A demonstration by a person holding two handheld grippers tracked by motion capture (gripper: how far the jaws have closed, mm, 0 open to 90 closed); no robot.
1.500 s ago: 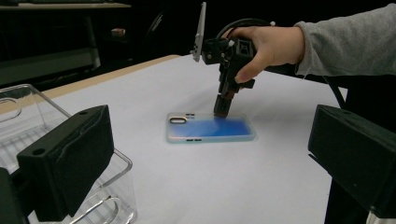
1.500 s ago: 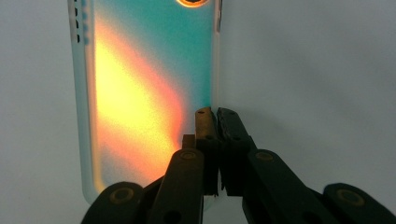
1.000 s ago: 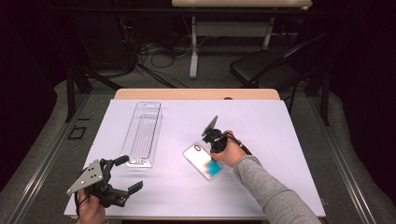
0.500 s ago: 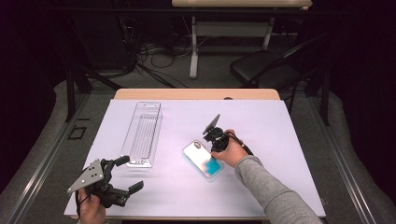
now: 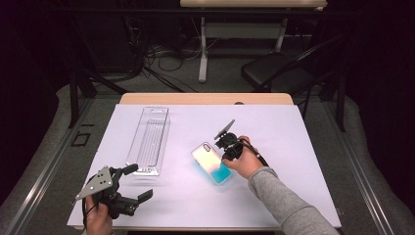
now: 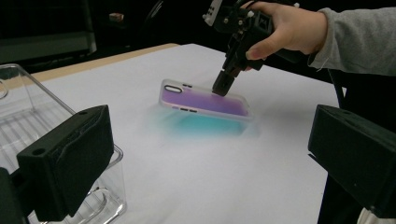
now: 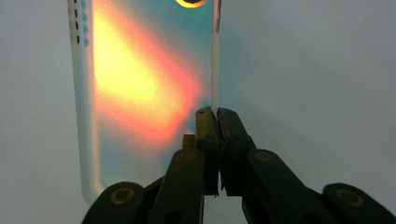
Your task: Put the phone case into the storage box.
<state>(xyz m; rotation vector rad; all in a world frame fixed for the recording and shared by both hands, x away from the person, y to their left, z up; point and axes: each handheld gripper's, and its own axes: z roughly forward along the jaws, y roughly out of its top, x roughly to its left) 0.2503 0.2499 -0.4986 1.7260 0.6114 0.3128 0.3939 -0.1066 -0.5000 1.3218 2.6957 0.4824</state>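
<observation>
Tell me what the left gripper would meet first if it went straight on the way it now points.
Probably the phone case, held tilted by the right gripper. It lies ahead between the left gripper's open jaws, across bare white table. Depth is unclear; the clear plastic tray sits just aside.

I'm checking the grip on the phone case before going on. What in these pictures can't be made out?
- Phone case, right gripper view: its near end is hidden behind the right gripper, its far end cut off by the top edge.
- Clear plastic tray, left gripper view: cut off by the left edge, partly hidden by the left gripper's near jaw.
- Phone case, high view: too small to tell how much of the edge is pinched.
</observation>
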